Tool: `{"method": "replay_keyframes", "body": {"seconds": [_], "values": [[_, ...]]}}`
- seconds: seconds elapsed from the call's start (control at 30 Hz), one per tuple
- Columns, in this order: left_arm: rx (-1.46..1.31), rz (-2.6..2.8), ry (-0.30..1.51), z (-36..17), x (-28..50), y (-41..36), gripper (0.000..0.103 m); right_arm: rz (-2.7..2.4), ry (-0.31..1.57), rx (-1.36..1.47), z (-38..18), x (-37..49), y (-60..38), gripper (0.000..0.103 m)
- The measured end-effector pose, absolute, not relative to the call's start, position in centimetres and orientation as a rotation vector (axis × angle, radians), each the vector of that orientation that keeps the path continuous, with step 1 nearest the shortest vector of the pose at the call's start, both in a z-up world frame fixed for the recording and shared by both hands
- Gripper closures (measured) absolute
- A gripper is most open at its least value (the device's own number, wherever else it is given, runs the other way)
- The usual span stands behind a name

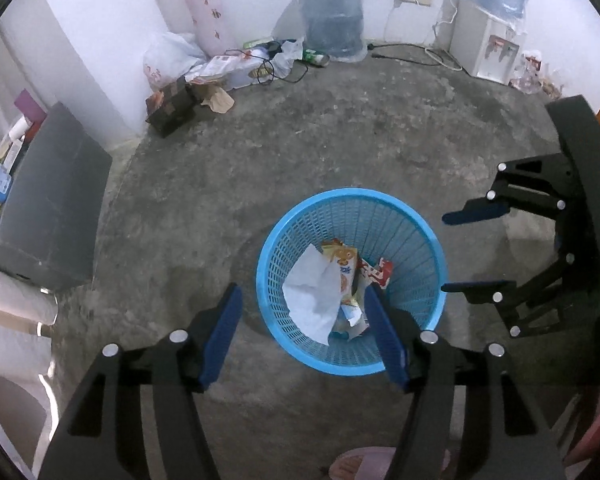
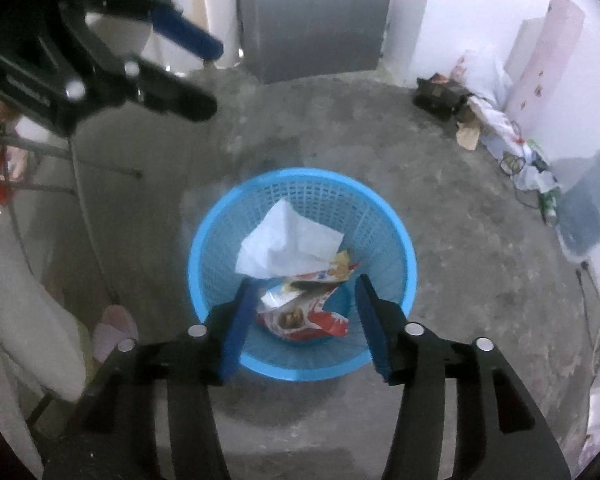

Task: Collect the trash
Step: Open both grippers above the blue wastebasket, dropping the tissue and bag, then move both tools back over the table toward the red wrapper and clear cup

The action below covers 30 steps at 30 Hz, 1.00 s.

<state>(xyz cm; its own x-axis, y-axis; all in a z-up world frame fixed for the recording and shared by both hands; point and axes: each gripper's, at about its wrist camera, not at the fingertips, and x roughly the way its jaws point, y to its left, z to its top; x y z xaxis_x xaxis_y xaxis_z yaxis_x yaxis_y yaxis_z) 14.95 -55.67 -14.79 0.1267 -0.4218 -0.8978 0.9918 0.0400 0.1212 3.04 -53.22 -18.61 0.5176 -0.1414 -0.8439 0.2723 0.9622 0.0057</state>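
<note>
A: Left wrist view first: your left gripper [image 1: 302, 304] hangs over the near left part of the blue basket [image 1: 428, 240], its jaws apart, nothing between the blue pads. One pad [image 1: 222, 340] sits over bare concrete floor [image 1: 340, 140] just outside the rim, the other over the basket's inside.

B: And what lies in the basket?

A: A crumpled white paper [image 1: 312, 304], a yellow snack wrapper [image 1: 342, 264] touching it, and a red and white wrapper [image 1: 378, 272] just beside those. All of it rests inside the mesh wall.

B: Your right gripper?

A: From the same view the right gripper [image 1: 444, 252] comes in from the right edge, jaws spread, above the basket's right rim. No trash is pinched in it.

B: Right wrist view agrees?

A: Yes. There your right gripper [image 2: 302, 284] points down into the blue basket [image 2: 400, 240], pads parted and bare. Below them you see the red and white wrapper [image 2: 304, 316], with the white paper [image 2: 284, 240] further in and the yellow snack wrapper [image 2: 338, 268] between the two.

B: Anything else around you?

A: Your left gripper [image 2: 216, 76] shows upper left in that view, blurred, jaws apart. Against the far wall stand a water jug [image 1: 334, 16], a white dispenser [image 1: 486, 44] and a heap of bags and cartons [image 1: 204, 68]. A grey box [image 1: 56, 200] sits well apart at the left
</note>
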Motion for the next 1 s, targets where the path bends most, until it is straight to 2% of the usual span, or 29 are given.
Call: {"method": "replay_keyframes", "body": {"seconds": [0.03, 0.1, 0.27, 0.33, 0.4, 0.53, 0.57, 0.73, 1.0], "values": [[0.911, -1.284, 0.796, -14.1, 14.9, -55.2, 0.041, -0.249, 0.978, 0.145, -17.7, 2.8, -52.8, 0.048], [0.869, -1.29, 0.791, -12.8, 14.7, -54.2, 0.041, -0.263, 0.942, 0.142, -16.4, 2.1, -52.1, 0.035], [0.684, -1.352, 0.716, -7.3, 13.7, -49.1, 0.041, -0.32, 0.842, 0.144, -12.2, 0.3, -50.7, 0.014], [0.626, -1.36, 0.702, -5.1, 13.0, -46.8, 0.028, -0.365, 0.806, 0.154, -10.2, -0.6, -49.8, 0.008], [0.572, -1.361, 0.671, -2.8, 11.8, -44.0, 0.024, -0.406, 0.773, 0.157, -8.7, -1.2, -49.3, 0.008], [0.439, -1.355, 0.655, 0.8, 9.9, -38.3, 0.008, -0.499, 0.698, 0.159, -5.1, -3.0, -47.3, 0.008], [0.388, -1.35, 0.659, 1.5, 9.5, -36.6, 0.006, -0.517, 0.69, 0.16, -4.6, -3.1, -46.9, 0.008], [0.148, -1.268, 0.703, 4.0, 8.4, -28.9, 0.006, -0.514, 0.575, 0.123, -1.3, -3.8, -43.2, 0.008], [0.007, -1.086, 0.693, 5.8, 7.6, -16.3, 0.006, -0.372, 0.481, 0.13, 2.4, -1.7, -38.5, 0.008]]}}
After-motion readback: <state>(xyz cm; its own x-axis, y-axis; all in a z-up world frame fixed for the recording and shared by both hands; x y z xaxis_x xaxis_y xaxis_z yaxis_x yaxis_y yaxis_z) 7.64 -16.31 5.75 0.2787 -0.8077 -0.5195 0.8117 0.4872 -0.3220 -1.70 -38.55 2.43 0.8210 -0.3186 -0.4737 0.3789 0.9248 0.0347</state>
